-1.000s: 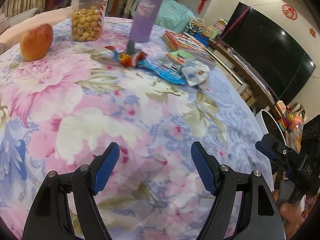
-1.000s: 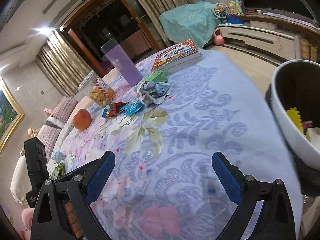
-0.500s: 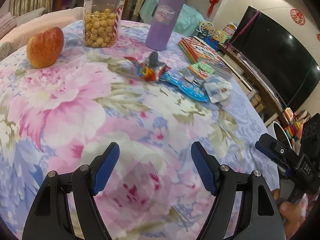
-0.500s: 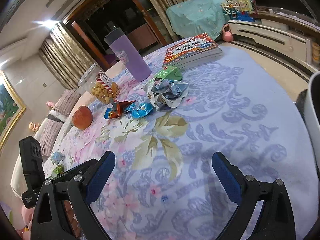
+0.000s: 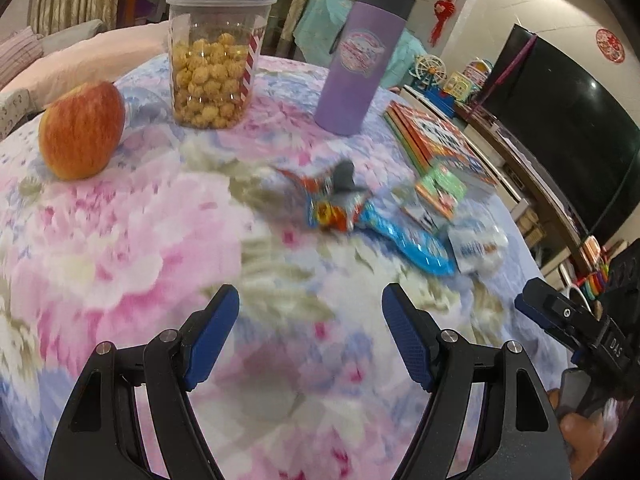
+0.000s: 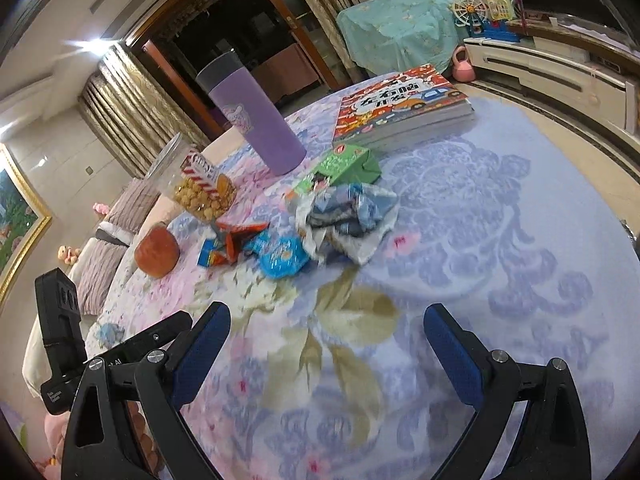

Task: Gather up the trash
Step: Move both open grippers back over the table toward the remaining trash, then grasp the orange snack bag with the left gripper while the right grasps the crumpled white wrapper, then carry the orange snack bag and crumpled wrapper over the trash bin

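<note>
1. Trash is gathered near the middle of the tabletop [image 6: 520, 240]: an orange-and-blue wrapper [image 5: 332, 200], a blue wrapper [image 6: 280, 258], a crumpled white-and-blue wrapper [image 6: 348, 216] and a flattened green carton [image 6: 344, 166], some touching or overlapping. Both hand-held grippers are well short of this cluster.
2. Nothing is held: the left hand-held gripper [image 5: 310, 332] and the right hand-held gripper [image 6: 326, 344] are seen with jaws spread wide and only the cloth between the pads.
3. A wrapper could be skidded along the floral cloth instead of lifted, if flat foil is approached at a shallow slant; the cloth itself might then be pinched and dragged.
4. Because the pieces overlap, one could be lifted while a neighbour is trailed out and dropped off the tabletop edge.
5. Items that are probably not trash stand close by: a purple tumbler [image 5: 360, 60] and a clear jar of snacks [image 5: 214, 56] just behind the wrappers, an apple [image 5: 82, 132] to one side, a stack of books [image 6: 400, 102] touching or nearly touching the carton. The tumbler or jar could be knocked over by an overshoot.
6. Since both hand-held grippers face the same small cluster, a collision between them is judged possible.
7. No bin is visible now, so the carrying path cannot be judged.
</note>
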`<state>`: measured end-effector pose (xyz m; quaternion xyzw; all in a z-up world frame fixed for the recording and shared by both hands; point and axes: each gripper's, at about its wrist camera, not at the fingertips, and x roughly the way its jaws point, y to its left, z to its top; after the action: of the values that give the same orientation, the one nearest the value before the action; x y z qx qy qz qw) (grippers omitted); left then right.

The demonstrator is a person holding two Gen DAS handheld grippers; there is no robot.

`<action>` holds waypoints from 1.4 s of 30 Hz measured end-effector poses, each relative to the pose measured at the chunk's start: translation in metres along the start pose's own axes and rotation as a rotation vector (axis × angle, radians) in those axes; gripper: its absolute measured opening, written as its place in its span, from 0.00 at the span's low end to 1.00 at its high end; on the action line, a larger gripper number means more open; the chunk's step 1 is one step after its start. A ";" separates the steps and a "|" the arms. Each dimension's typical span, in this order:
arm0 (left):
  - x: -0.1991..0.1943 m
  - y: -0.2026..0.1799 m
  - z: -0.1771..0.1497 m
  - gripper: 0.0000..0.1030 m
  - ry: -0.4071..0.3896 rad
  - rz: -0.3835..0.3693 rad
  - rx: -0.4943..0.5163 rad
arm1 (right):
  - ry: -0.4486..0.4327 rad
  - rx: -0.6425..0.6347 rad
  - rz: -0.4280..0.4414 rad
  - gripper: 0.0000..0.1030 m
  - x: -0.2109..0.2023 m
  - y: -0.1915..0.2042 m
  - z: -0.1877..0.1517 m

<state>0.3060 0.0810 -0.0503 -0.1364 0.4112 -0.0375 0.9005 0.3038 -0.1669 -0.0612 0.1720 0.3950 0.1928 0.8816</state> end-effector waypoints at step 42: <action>-0.050 -0.063 -0.054 0.07 -0.032 -0.195 0.075 | -0.103 0.002 -0.002 0.16 -0.054 -0.009 -0.032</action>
<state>0.2350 0.0181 -0.0299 -0.1425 0.3800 -0.1381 0.9035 0.2481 -0.1954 -0.0519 0.1823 0.3494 0.1821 0.9008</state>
